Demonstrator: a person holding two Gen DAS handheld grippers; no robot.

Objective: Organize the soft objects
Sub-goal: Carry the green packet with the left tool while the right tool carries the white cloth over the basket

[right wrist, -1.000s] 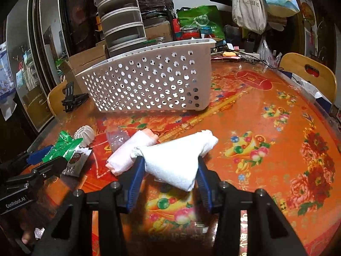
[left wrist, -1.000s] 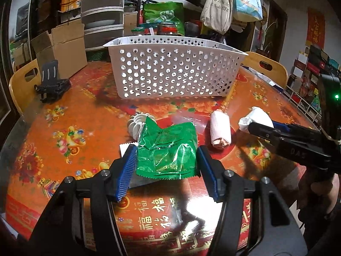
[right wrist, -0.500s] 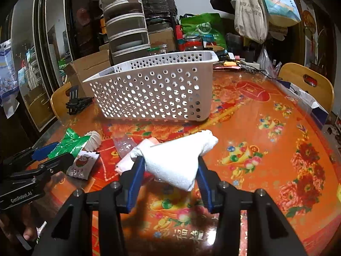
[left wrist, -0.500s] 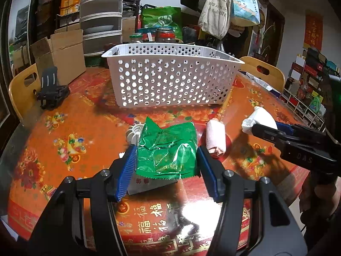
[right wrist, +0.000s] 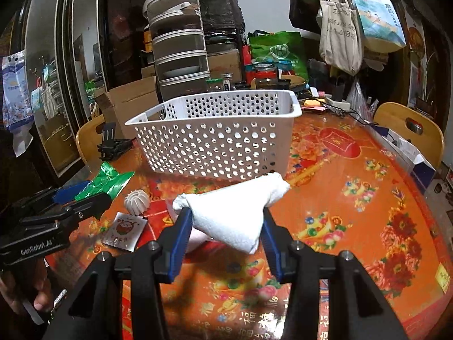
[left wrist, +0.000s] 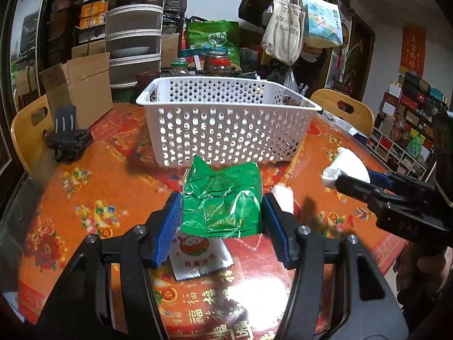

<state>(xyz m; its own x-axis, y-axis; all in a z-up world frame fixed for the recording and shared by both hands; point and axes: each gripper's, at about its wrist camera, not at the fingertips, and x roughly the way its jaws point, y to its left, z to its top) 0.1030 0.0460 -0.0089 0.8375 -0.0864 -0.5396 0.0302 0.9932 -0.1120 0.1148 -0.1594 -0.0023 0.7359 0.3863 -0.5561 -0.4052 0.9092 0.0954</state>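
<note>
Green crinkled snack packet is clamped between the blue pads of the left tool, lifted clear of the round desk with its red-and-orange festive cloth. White folded cloth is pinched the same way in the right tool, also raised off the desk. A white perforated plastic basket stands on the desk just beyond both tools, open side up (nothing soft can be seen inside it from these angles). On the desk below the left tool lies a small white sachet with a red cartoon print. Near it sit a white ribbed ball and a pale pink rolled towel, partly hidden behind the tools. A black clip stand rests at the desk's far left edge
</note>
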